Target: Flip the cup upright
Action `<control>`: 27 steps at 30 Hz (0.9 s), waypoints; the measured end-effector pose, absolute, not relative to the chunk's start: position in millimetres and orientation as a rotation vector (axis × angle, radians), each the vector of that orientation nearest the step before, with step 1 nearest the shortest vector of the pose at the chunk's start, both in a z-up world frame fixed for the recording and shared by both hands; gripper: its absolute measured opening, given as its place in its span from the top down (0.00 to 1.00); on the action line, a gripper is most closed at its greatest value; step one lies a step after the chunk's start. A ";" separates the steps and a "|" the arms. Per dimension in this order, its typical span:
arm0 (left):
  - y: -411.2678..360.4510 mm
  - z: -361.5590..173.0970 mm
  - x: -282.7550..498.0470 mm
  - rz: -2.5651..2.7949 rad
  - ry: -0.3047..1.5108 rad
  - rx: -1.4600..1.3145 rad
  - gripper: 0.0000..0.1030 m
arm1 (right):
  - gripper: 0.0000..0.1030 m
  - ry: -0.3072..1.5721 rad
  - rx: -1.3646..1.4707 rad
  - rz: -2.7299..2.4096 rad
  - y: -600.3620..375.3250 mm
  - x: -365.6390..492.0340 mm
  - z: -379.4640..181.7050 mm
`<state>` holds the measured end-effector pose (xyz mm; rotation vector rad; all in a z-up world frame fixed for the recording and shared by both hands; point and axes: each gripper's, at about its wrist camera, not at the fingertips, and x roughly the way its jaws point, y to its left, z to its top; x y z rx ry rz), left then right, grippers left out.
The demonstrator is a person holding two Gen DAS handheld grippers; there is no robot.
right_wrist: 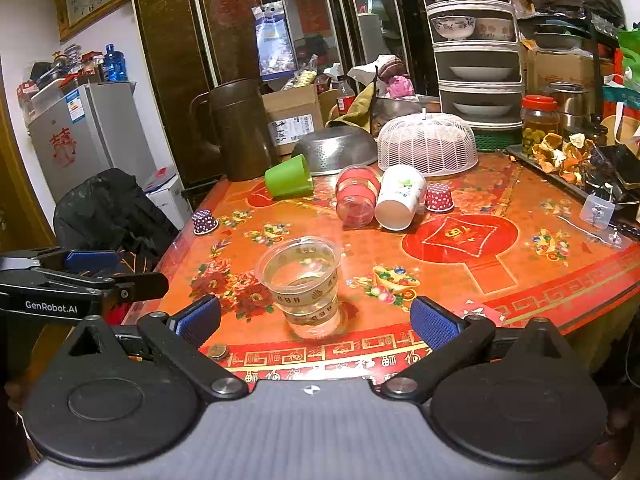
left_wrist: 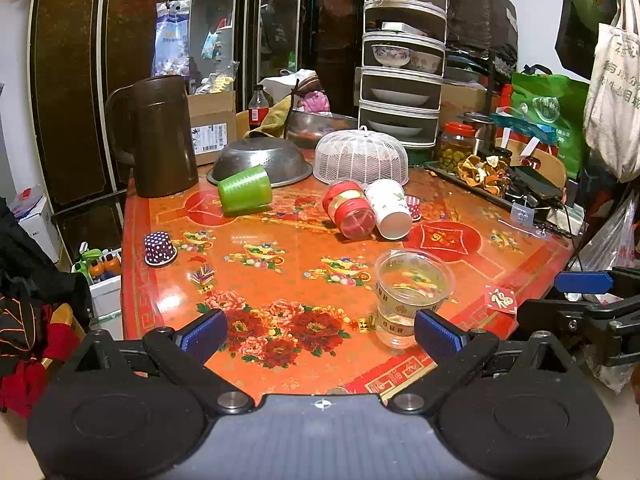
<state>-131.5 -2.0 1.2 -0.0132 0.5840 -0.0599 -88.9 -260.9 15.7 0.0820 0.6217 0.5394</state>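
A clear plastic cup [left_wrist: 412,300] stands upright near the table's front edge; it also shows in the right wrist view [right_wrist: 306,284]. A green cup [left_wrist: 245,189] [right_wrist: 289,176], a red cup [left_wrist: 350,208] [right_wrist: 357,194] and a white paper cup [left_wrist: 389,208] [right_wrist: 400,196] lie on their sides farther back. My left gripper [left_wrist: 320,332] is open and empty, just in front of the clear cup's left side. My right gripper [right_wrist: 316,320] is open and empty, with the clear cup just beyond its fingers.
The red patterned table [left_wrist: 280,264] also carries a brown jug [left_wrist: 160,136], an upturned steel bowl [left_wrist: 260,160], a white mesh food cover [left_wrist: 362,156], two small dotted cups [left_wrist: 160,248] [right_wrist: 439,197], a pickle jar [left_wrist: 456,146] and a cluttered tray [left_wrist: 492,176].
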 end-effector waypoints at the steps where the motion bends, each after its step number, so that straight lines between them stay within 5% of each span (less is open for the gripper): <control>1: -2.2 0.7 -131.1 -0.061 0.586 -0.014 0.02 | 0.01 0.621 0.083 0.538 -260.9 -89.4 16.2; 27: -0.3 -4.4 -126.9 -0.076 0.612 -0.045 0.02 | 0.01 0.614 0.079 0.546 -258.2 -90.2 17.9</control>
